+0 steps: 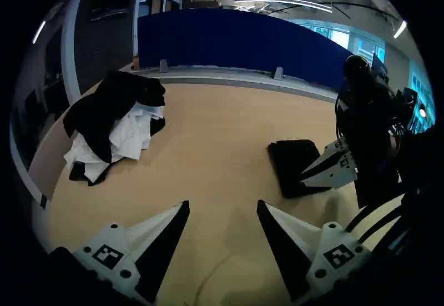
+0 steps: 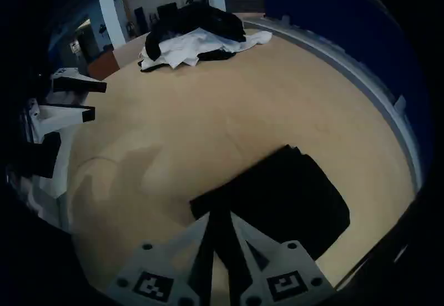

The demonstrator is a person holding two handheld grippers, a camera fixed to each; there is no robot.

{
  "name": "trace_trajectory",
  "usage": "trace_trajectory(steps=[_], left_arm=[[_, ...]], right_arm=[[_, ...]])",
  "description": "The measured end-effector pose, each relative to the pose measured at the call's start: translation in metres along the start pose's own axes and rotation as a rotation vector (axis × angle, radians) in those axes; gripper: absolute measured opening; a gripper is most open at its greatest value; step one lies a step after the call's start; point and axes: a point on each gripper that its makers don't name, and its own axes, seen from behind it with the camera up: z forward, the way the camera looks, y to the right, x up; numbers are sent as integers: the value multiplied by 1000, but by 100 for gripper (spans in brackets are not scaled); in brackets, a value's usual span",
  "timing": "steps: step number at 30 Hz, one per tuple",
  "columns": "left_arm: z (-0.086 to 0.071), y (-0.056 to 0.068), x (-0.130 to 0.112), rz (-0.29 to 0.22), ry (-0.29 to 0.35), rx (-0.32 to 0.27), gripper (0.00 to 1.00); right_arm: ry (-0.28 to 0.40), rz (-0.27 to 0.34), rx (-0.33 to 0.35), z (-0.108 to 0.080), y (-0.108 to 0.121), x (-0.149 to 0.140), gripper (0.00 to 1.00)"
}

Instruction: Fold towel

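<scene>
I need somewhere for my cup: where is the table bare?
Bare: the table between the cloth pile and the black towel, and ahead of the left tool. Crowded: the pile's corner, and the towel, where the right tool pinches it.

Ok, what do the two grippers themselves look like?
Both match: the left gripper and right gripper each have two white, wedge-shaped fingers tapering to points, with black inner faces. Each finger carries a square black-and-white marker and small dark bolt holes near its base.
</scene>
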Motion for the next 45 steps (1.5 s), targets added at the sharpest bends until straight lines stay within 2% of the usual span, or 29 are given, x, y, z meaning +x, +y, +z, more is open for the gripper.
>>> trace_trajectory(steps=[4,5,11,16,20,29,35,45], left_arm=[[0,0,1,4,0,1,90],[0,0,1,5,0,1,90],[0,1,4,3,2,1,90],[0,2,5,11,5,-1,90],[-1,3,7,16,7,-4,90],[-3,5,9,24,10,-4,90],[-3,5,8,25,9,-6,90],[-4,7,9,26,11,-10,90]], right_arm=[[23,7,7,-10,-4,3,53],[28,9,8,-13,-5,4,59],[69,37,-37,-25,5,7,82],[94,76,-86,-36,16,3,86],[100,107,-142,-44,27,-6,98],[95,226,-265,-61,51,-40,100],[93,264,-271,-63,54,-50,100],[59,257,-268,-59,51,-68,100]])
